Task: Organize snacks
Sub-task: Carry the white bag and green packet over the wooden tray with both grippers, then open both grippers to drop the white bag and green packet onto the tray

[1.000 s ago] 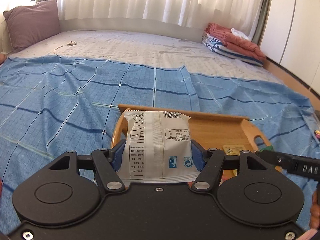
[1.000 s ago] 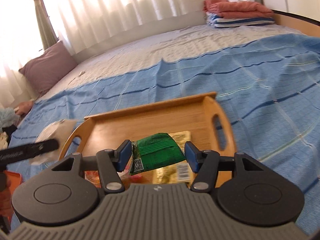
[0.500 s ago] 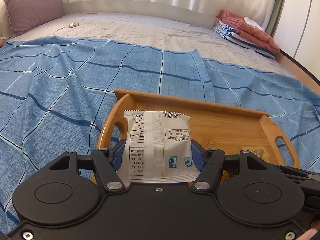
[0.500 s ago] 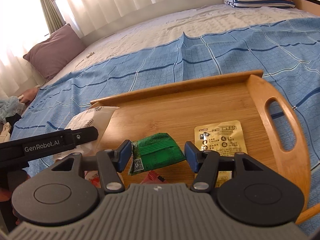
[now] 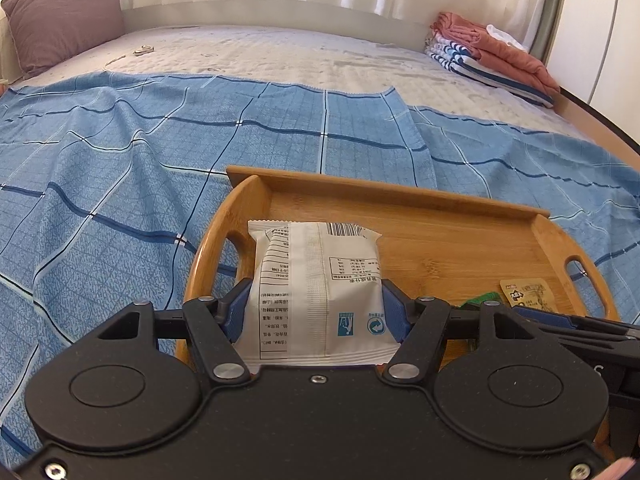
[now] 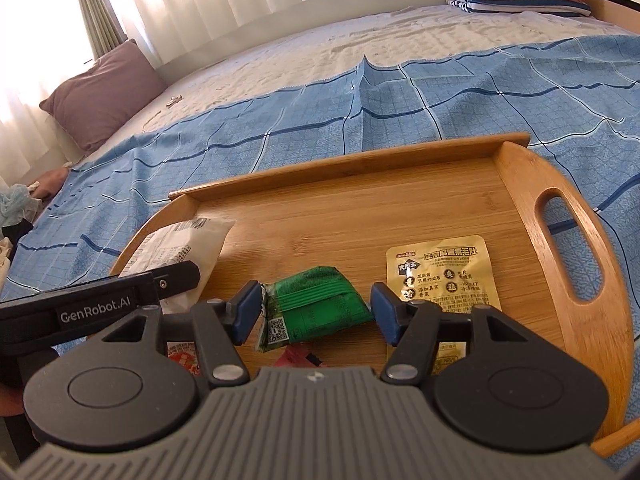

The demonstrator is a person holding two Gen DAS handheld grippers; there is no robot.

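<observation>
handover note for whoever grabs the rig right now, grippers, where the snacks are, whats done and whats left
Left gripper: shut on the white snack bag, held over the left end of the wooden tray; not yet released.
Right gripper: jaws have just been opening; the green packet sits between them on the tray floor, with gaps at both pads, so it looks released.
Already in the tray: gold packet at the right end; a red wrapper shows partly at the near edge.
Done: green and gold packets placed.
Left: set down the white bag, back both grippers out, check for more snacks.
</observation>
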